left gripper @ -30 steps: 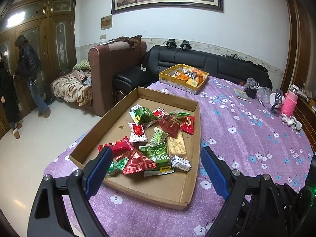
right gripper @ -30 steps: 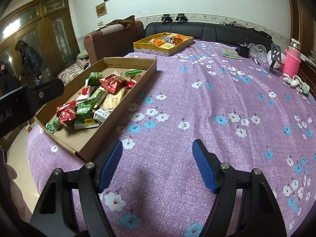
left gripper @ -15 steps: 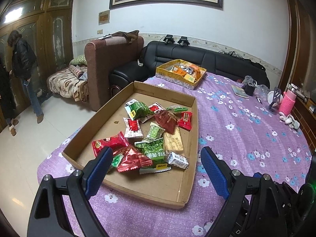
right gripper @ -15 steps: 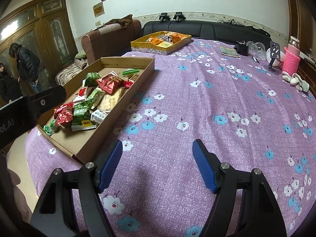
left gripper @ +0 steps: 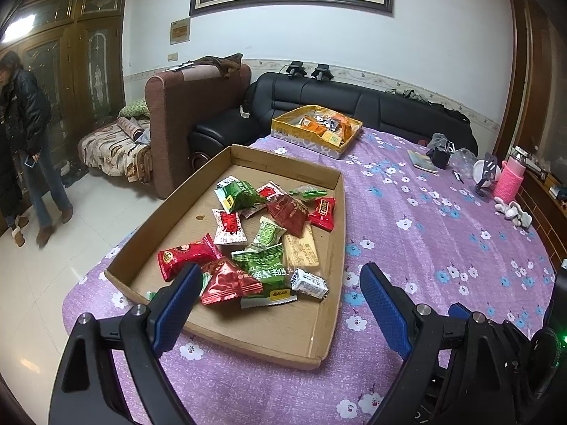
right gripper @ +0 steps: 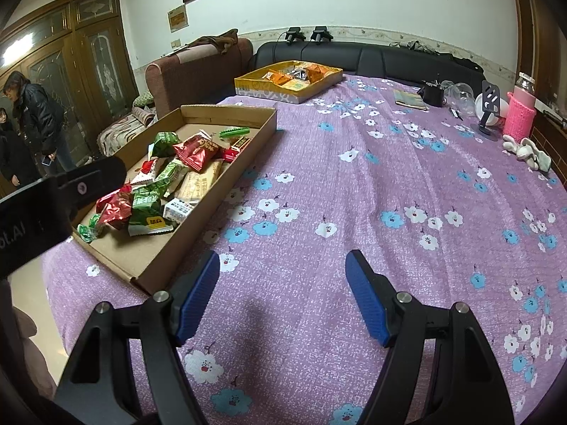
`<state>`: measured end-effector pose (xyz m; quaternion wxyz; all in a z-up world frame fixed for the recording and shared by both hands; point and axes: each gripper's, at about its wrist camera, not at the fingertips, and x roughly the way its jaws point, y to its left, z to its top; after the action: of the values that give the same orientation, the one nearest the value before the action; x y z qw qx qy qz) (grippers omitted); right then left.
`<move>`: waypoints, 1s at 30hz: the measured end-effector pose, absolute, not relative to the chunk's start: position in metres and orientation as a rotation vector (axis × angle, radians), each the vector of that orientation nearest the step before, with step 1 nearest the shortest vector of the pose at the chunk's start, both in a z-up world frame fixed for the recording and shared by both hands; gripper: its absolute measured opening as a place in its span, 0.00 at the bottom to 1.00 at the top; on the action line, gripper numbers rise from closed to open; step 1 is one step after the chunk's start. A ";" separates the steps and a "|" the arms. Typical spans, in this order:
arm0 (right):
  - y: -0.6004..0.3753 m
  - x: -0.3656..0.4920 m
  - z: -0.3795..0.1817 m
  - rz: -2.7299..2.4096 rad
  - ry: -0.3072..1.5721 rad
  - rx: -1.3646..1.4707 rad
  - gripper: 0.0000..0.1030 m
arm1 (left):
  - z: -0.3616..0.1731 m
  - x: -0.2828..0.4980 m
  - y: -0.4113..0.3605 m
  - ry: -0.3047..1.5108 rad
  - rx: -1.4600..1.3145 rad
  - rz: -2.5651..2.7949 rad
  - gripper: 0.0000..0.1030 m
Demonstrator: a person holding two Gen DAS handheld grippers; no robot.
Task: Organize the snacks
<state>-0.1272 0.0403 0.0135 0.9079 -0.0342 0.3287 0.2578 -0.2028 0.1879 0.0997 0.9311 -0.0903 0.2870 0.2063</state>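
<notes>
A shallow cardboard tray [left gripper: 170, 212] [right gripper: 248, 148] lies on the purple flowered tablecloth and holds several wrapped snacks [left gripper: 262, 248] [right gripper: 166, 184], red, green, white and tan. A yellow box [left gripper: 287, 131] [right gripper: 255, 86] with orange snack packs stands farther back. My left gripper [left gripper: 280, 279] is open and empty, hovering over the near end of the cardboard tray. My right gripper [right gripper: 281, 265] is open and empty above bare cloth, right of the tray. The left gripper's body [right gripper: 53, 198] shows at the left edge of the right wrist view.
A pink bottle [left gripper: 508, 180] [right gripper: 519, 117], a phone stand [right gripper: 490, 106], a notebook [right gripper: 411, 99], cups and white toys [right gripper: 528, 152] sit at the table's far right. A black sofa [left gripper: 354, 99] and brown armchair [left gripper: 184, 113] stand behind. Two people [right gripper: 32, 120] stand left.
Both grippers have pulled back and risen slightly, so the tray looks a bit farther away. Both stay open. The people at the left have shifted.
</notes>
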 end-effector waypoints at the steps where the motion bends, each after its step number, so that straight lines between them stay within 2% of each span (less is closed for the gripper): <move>1: 0.040 -0.127 0.014 0.531 0.679 -0.071 0.72 | 0.099 -0.203 0.188 0.588 -0.185 0.419 0.88; 30: 0.041 -0.132 0.022 0.524 0.645 -0.103 0.74 | 0.097 -0.196 0.180 0.620 -0.156 0.420 0.88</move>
<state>-0.1322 0.0409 0.0217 0.9137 -0.0500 0.3130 0.2543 -0.1963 0.1801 0.0974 0.9277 -0.0761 0.3026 0.2048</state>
